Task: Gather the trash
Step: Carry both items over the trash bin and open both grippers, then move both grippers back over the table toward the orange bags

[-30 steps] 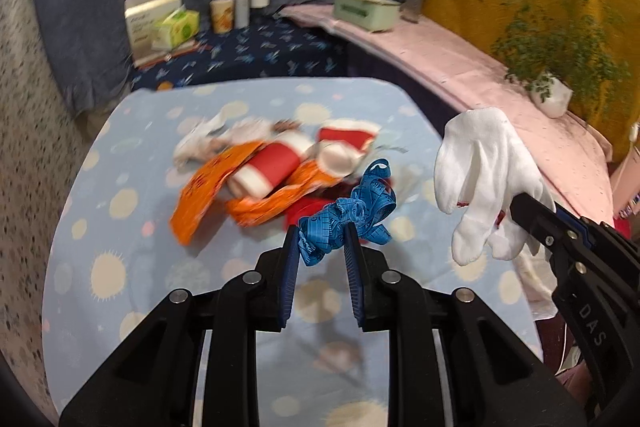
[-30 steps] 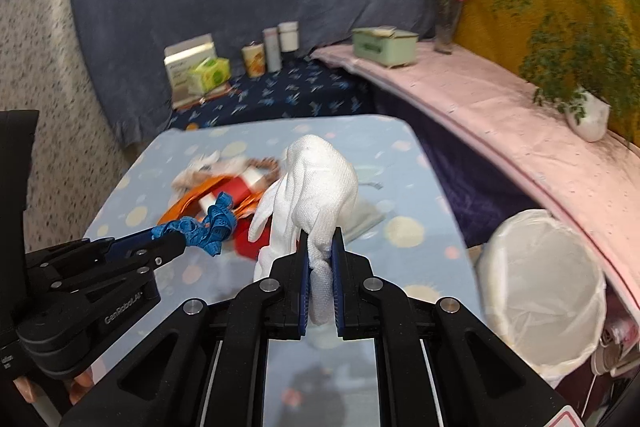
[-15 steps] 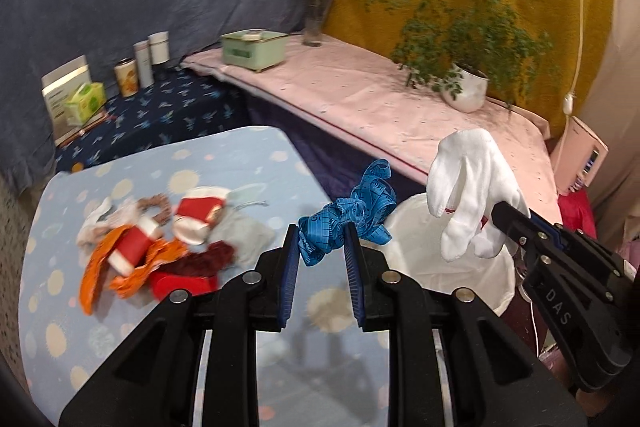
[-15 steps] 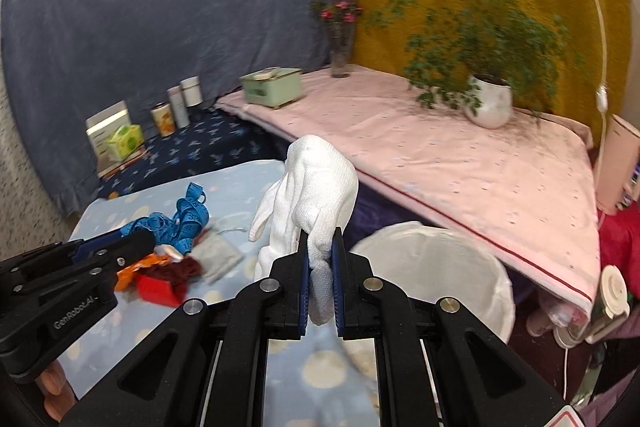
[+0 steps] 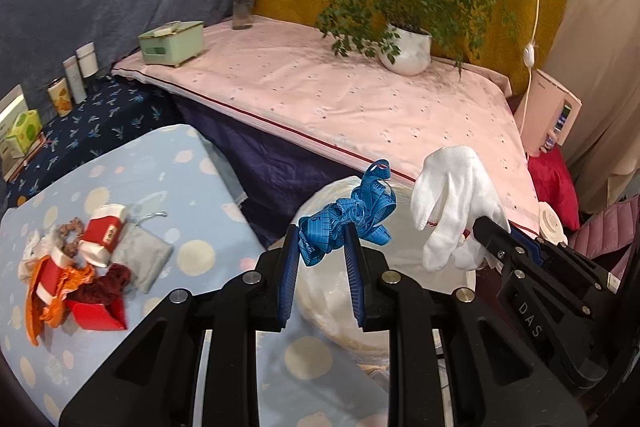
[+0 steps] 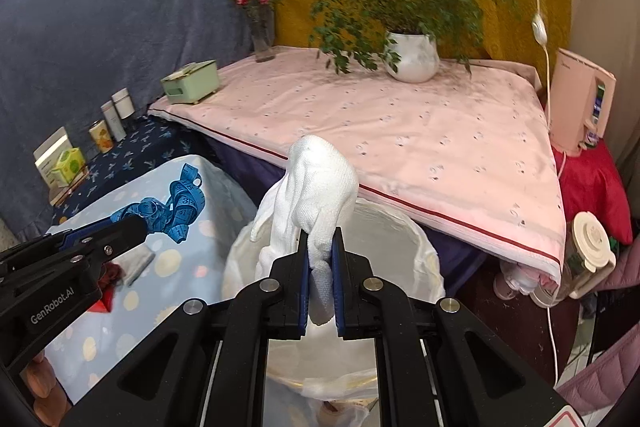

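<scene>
A crumpled blue measuring tape (image 5: 347,219) was pinched between the narrowly parted pads of the left gripper (image 5: 322,255), while a white glove (image 6: 310,203) was clamped in the nearly closed right gripper (image 6: 320,267), both bundles held above the white-lined trash bin (image 6: 416,255) just right of the dotted blue table (image 5: 132,163). More litter, among it a red carton (image 5: 94,313) and orange wrappers (image 5: 38,303), was left on the table's far-left side. A second earlier both grippers had been seen over that pile, with the bin off to the right.
</scene>
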`<state>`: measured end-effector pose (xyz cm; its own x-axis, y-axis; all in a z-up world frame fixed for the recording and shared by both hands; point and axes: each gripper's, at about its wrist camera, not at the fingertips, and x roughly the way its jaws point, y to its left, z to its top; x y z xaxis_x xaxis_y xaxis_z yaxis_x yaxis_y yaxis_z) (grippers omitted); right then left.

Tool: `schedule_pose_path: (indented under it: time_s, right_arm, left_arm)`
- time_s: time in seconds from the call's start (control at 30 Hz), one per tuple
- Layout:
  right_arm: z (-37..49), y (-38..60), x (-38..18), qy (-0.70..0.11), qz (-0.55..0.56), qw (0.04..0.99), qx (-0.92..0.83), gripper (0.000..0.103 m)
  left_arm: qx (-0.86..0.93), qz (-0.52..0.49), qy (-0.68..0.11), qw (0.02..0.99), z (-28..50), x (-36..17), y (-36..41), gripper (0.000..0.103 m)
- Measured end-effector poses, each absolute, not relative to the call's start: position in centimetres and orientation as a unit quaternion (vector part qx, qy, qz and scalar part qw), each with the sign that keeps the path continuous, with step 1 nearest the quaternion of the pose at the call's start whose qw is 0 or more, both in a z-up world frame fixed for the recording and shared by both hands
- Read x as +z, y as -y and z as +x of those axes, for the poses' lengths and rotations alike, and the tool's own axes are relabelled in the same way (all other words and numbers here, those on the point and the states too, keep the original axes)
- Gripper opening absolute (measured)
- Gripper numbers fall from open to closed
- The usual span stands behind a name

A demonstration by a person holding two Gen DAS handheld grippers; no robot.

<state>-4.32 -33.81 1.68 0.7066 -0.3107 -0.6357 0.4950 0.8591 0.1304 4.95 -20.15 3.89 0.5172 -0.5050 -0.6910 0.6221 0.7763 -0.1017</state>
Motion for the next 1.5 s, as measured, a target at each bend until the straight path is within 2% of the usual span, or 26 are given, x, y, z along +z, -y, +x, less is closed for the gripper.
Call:
schedule_pose_path:
  time_s: [0.23, 0.27, 0.3, 0.37, 0.4, 0.47, 0.77, 1.3, 1.5]
  right_arm:
    - [-4.0, 35.4, 0.0, -0.326, 0.158, 0.903, -0.229, 0.01]
    - [-3.9, 35.4, -0.1, -0.329, 0.158, 0.903, -0.228, 0.013]
    - [-3.9, 35.4, -0.3, -0.33, 0.156, 0.902, -0.232, 0.014]
    - [-3.8, 35.4, -0.3, -0.329, 0.154, 0.901, -0.238, 0.025]
    - [-3.8, 35.4, -0.3, -0.327, 0.152, 0.901, -0.24, 0.028]
    - [-3.9, 35.3, -0.2, -0.324, 0.151, 0.902, -0.243, 0.035]
    - [-3.8, 33.6, 1.2, -0.311, 0.142, 0.91, -0.236, 0.045]
    - [-1.9, 27.0, 3.2, -0.312, 0.104, 0.925, -0.188, 0.048]
    - [-0.9, 23.9, 3.5, -0.316, 0.085, 0.931, -0.164, 0.054]
  left_arm:
    - [-0.348, 0.086, -0.374, 0.856, 5.3, 2.8, 22.8, 0.024]
    - [-0.349, 0.084, -0.373, 0.856, 5.3, 2.8, 23.0, 0.028]
    - [-0.345, 0.083, -0.372, 0.858, 5.4, 2.8, 23.1, 0.042]
    - [-0.334, 0.08, -0.359, 0.868, 5.4, 2.9, 22.9, 0.057]
    - [-0.332, 0.08, -0.355, 0.871, 5.4, 3.0, 22.8, 0.058]
    - [-0.328, 0.081, -0.356, 0.871, 5.6, 3.0, 22.6, 0.059]
    - [-0.298, 0.071, -0.36, 0.881, 6.3, 3.1, 20.1, 0.059]
    - [-0.234, 0.031, -0.357, 0.904, 7.4, 4.0, 12.4, 0.059]
    - [-0.203, 0.016, -0.358, 0.911, 8.0, 3.9, 8.6, 0.059]
